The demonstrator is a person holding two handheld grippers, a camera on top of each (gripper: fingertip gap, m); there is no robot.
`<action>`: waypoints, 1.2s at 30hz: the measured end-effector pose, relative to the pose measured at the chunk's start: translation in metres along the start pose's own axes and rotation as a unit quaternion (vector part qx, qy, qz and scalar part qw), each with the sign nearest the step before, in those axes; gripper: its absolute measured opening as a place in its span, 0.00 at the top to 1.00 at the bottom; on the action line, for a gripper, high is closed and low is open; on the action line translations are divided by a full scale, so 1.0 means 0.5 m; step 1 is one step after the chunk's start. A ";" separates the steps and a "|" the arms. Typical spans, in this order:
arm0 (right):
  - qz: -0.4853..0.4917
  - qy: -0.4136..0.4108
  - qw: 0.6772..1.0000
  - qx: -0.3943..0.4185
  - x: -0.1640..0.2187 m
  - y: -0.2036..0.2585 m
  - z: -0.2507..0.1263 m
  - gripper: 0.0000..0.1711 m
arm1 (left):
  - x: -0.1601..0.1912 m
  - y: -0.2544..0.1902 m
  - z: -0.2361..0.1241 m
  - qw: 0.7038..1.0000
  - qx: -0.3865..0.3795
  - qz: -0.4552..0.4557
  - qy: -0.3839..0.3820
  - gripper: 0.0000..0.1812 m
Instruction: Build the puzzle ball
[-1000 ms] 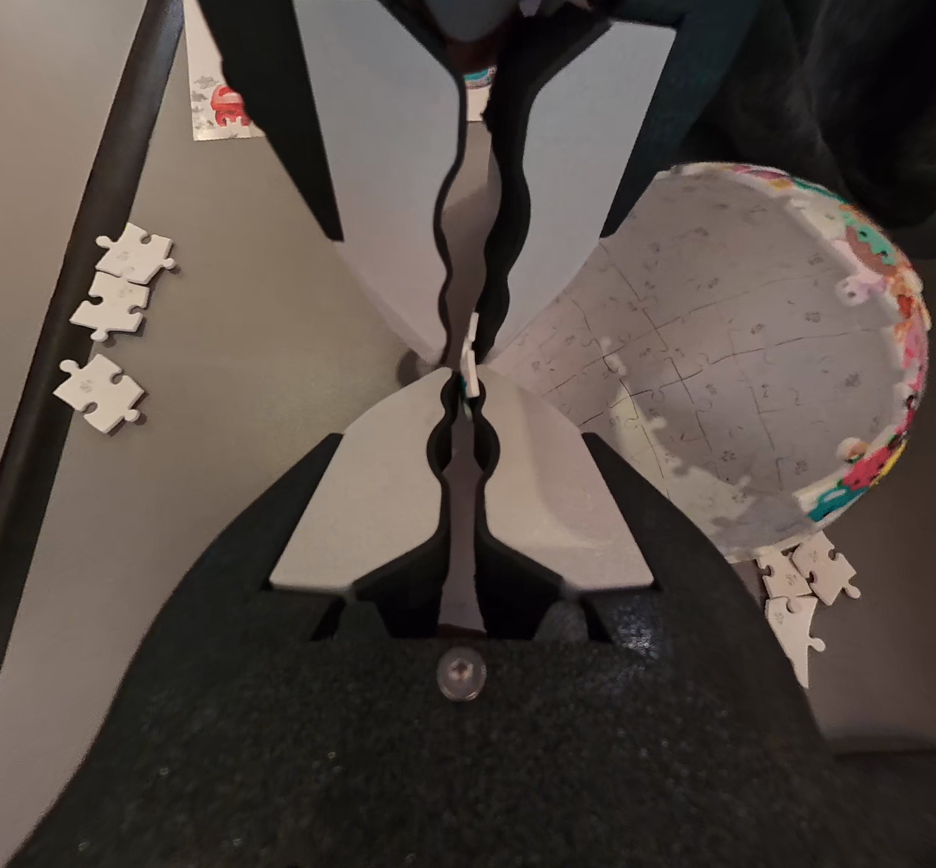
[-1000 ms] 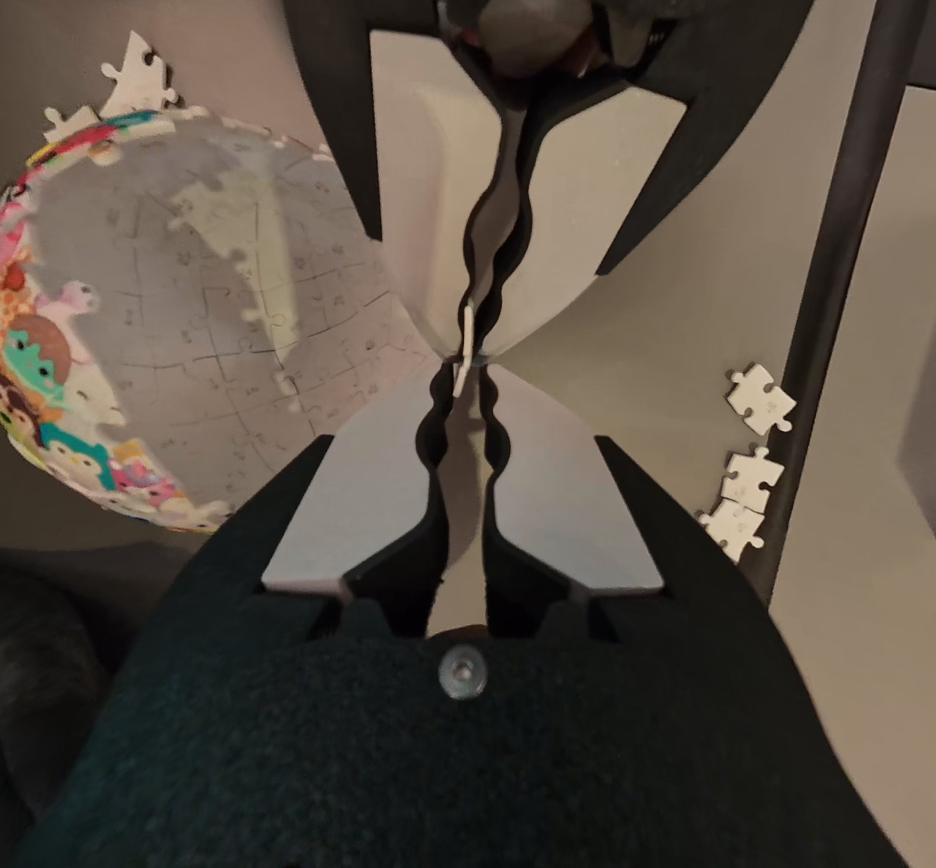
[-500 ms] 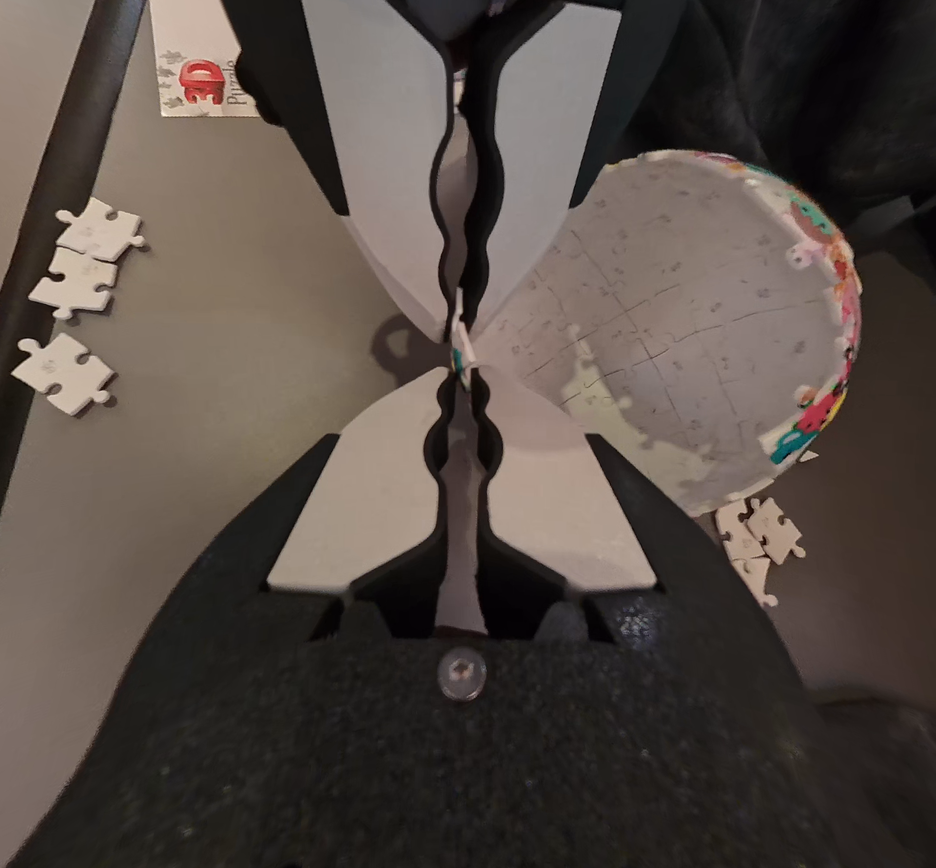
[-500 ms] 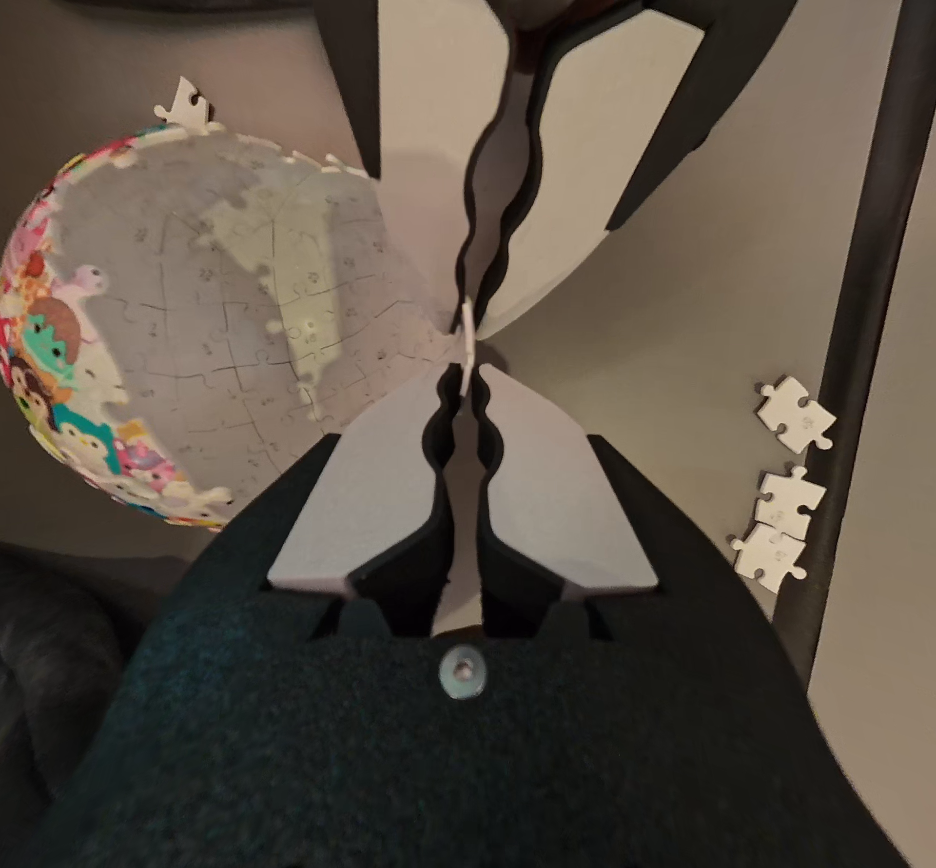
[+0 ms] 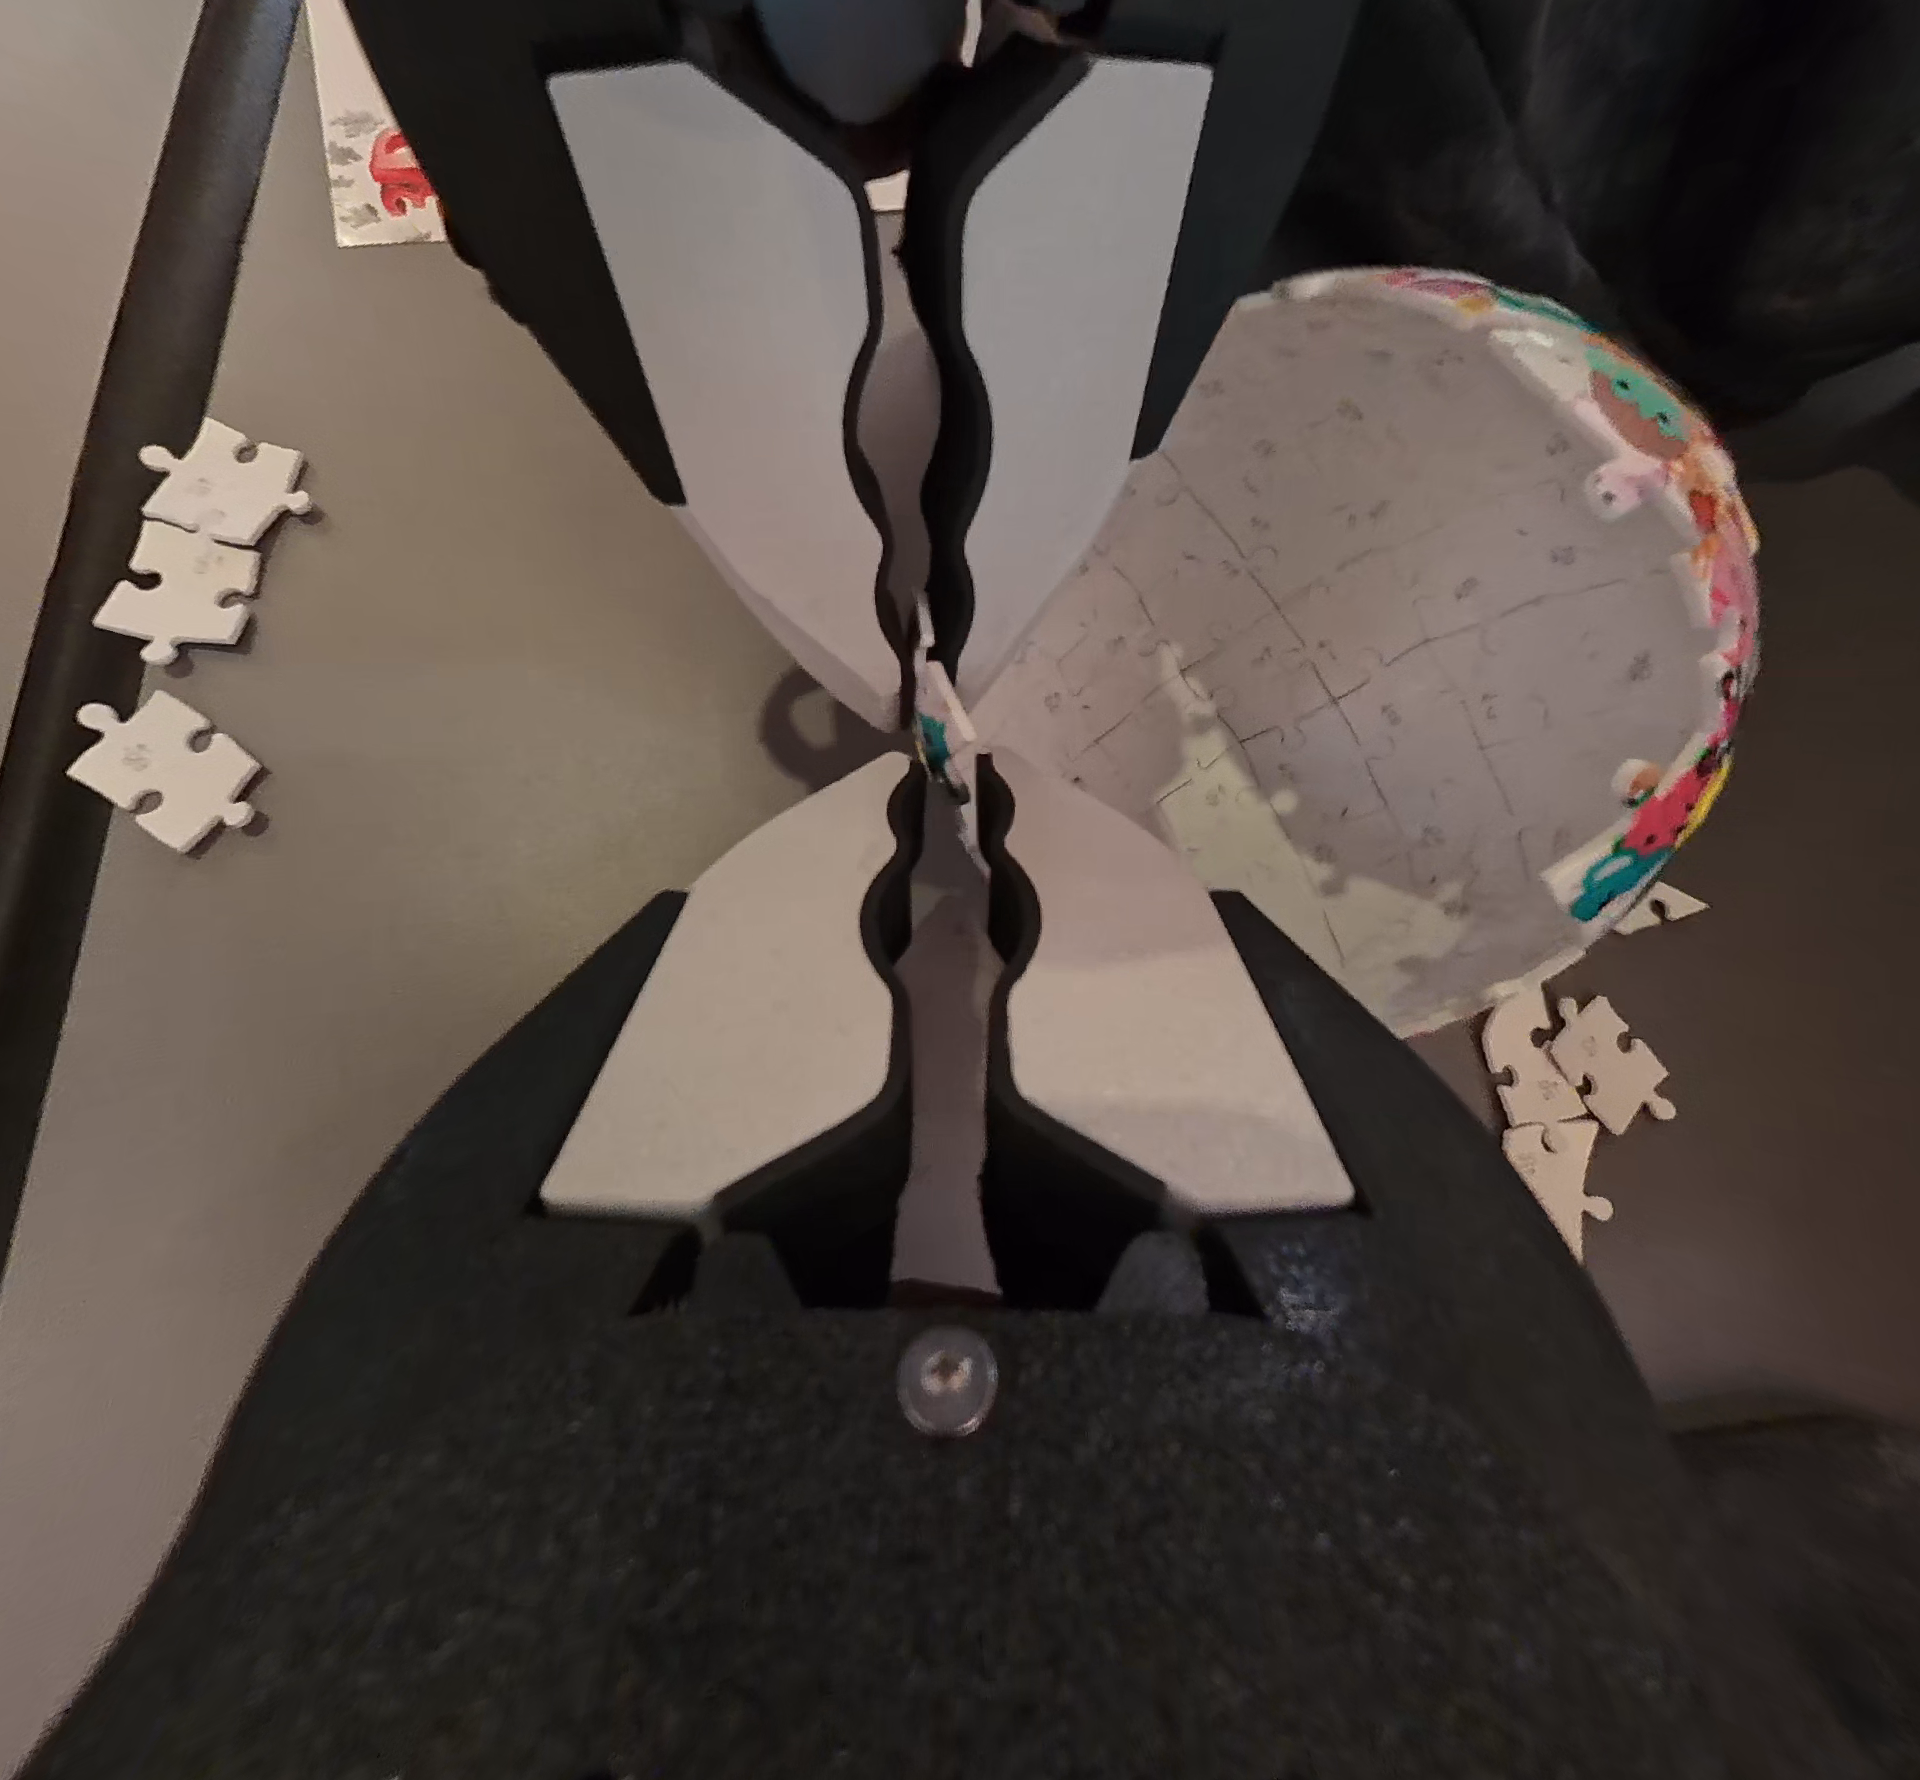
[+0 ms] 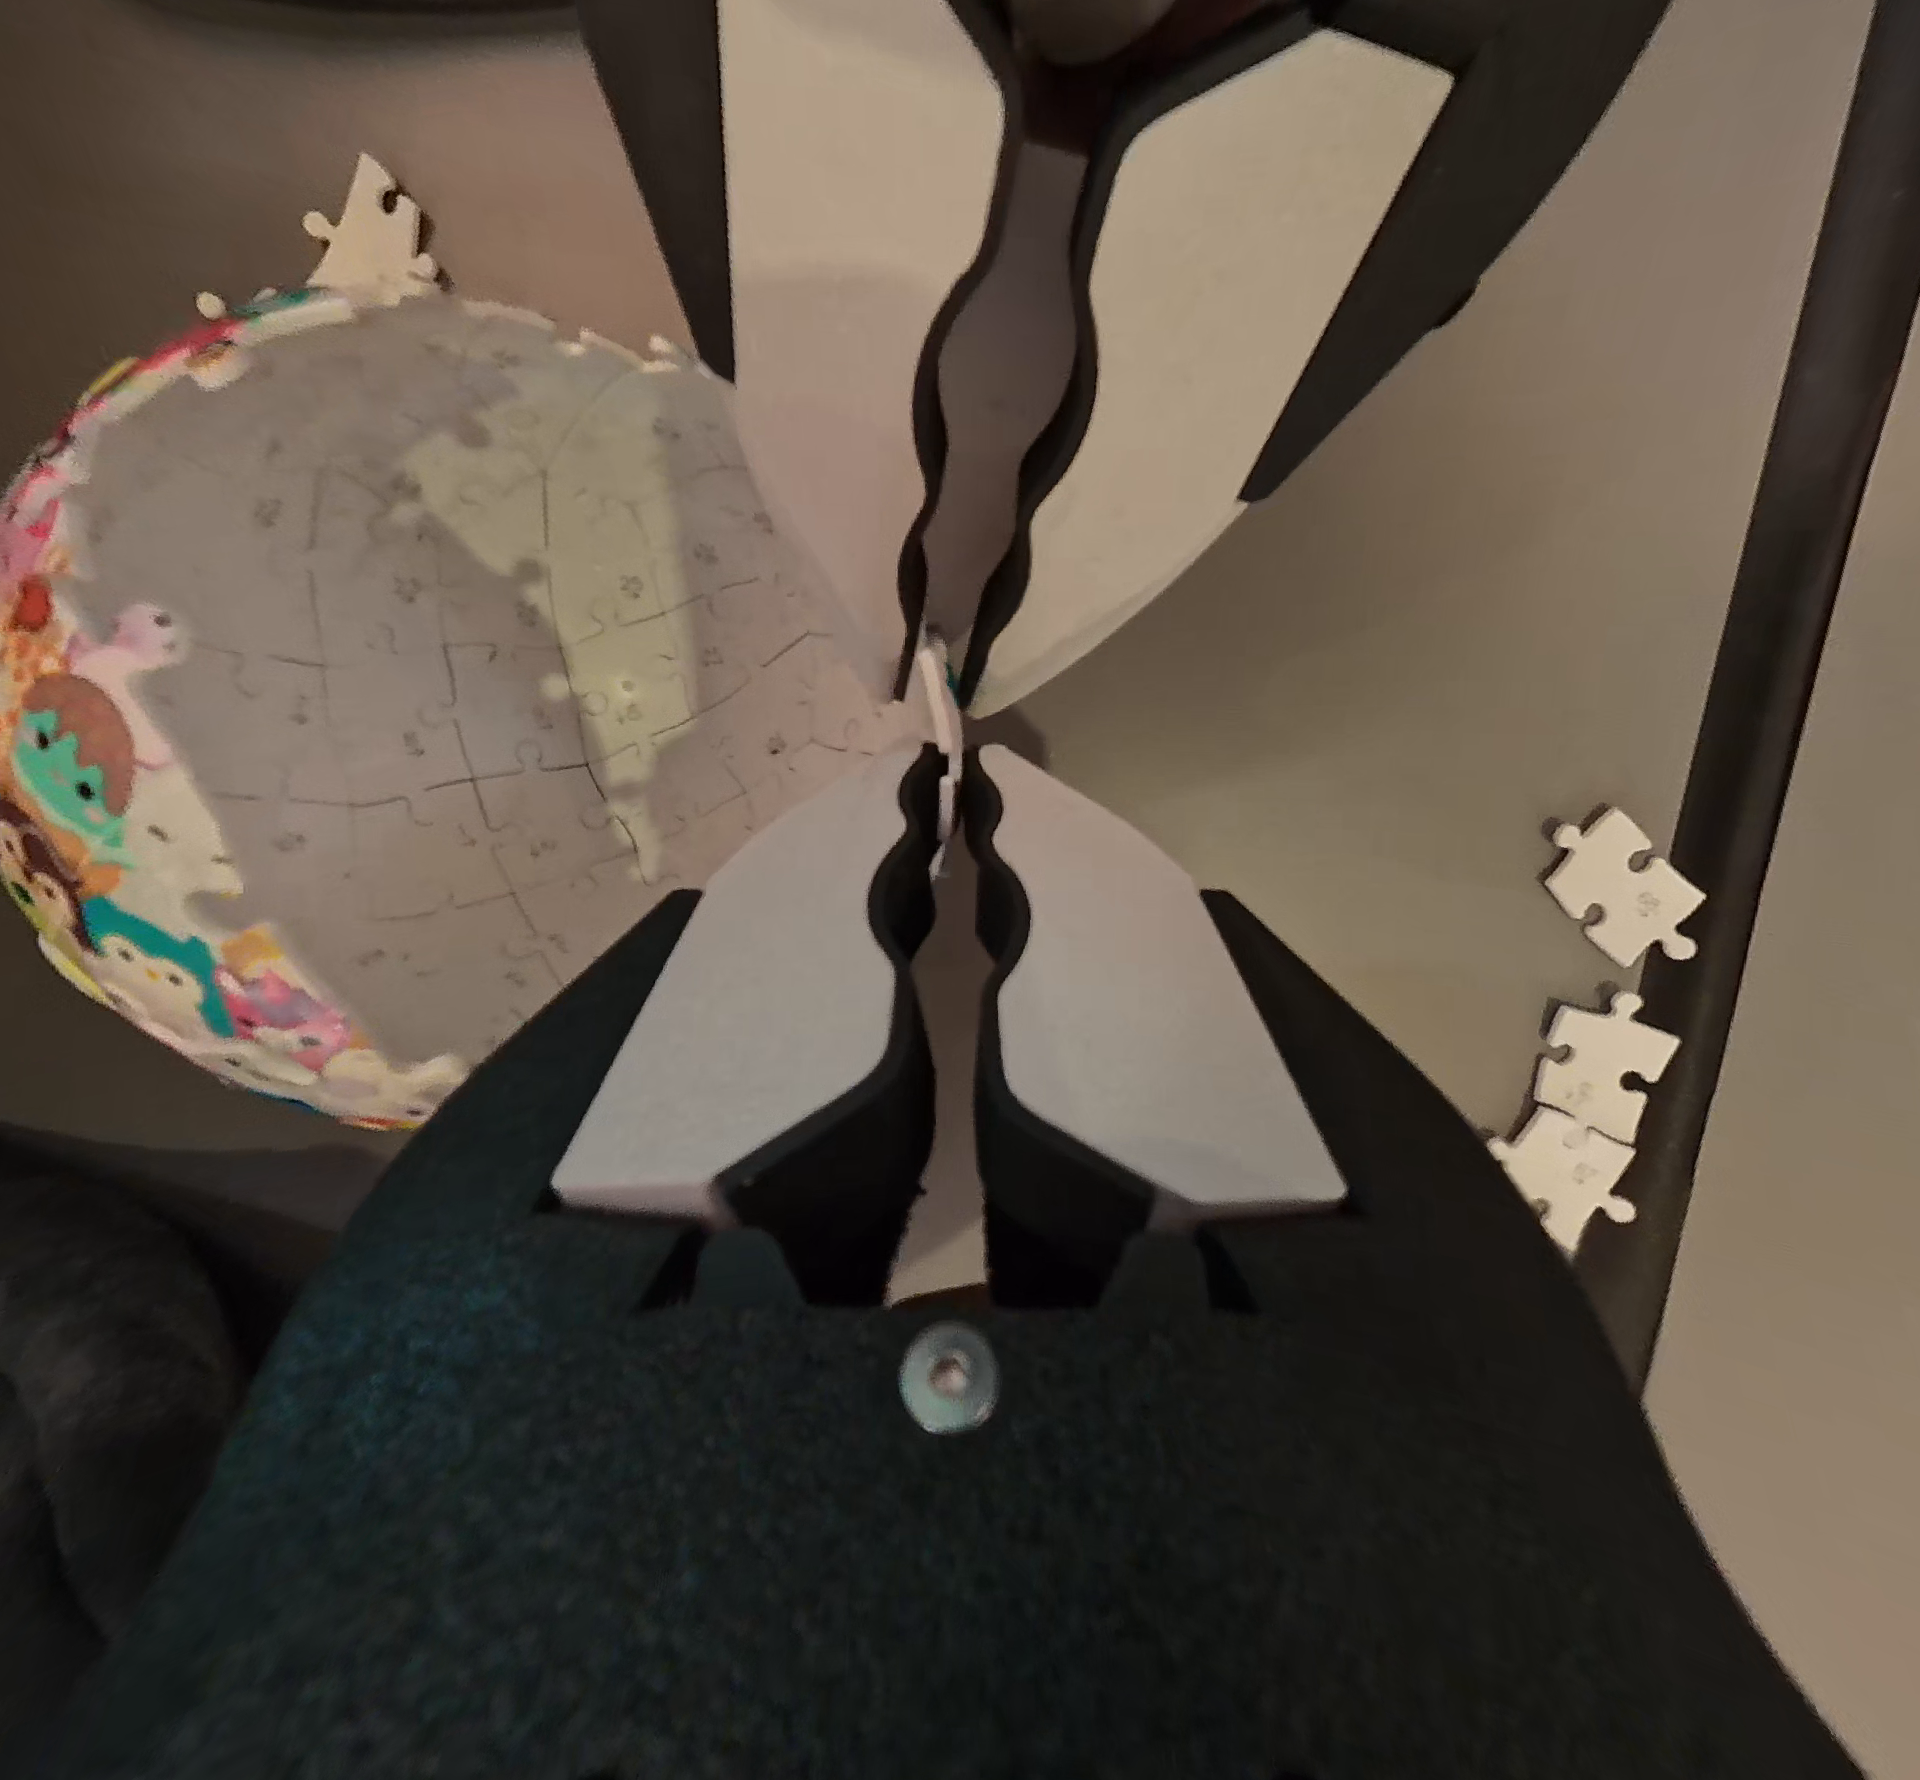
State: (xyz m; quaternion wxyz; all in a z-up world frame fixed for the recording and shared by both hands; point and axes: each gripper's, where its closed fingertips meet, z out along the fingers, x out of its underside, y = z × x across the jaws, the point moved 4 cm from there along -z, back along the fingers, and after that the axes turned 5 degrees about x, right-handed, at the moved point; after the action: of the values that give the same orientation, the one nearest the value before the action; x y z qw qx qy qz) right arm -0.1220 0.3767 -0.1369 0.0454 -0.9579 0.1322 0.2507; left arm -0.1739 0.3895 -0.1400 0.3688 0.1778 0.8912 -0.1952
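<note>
Puzzle piece point(image 5: 943, 728) now tilted, both hand-held grippers clamped on.

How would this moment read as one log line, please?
left gripper: shut on puzzle piece | right gripper: shut on puzzle piece | half-built ball: table

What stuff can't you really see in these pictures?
- Puzzle piece pinched between both grippers: seen edge-on in both wrist views, so its shape and picture stay hidden by the fingers.
- Half-built ball: its near edge is covered by the right gripper in the right wrist view.
- White sheet: left wrist view, mostly behind the far gripper.
- Loose pieces under the ball: partly covered, can't count them.
</note>
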 end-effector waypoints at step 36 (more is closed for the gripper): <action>-0.062 0.034 0.996 0.049 -0.019 -0.002 -0.006 0.89 | 0.047 0.141 -0.113 0.962 -0.112 -0.047 -0.244 0.89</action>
State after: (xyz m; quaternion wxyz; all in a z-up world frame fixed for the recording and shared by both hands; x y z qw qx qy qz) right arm -0.1283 0.3792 -0.1297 0.1035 -0.9689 0.0858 0.2077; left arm -0.1900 0.4812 -0.1355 0.5828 0.0408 0.7978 -0.1489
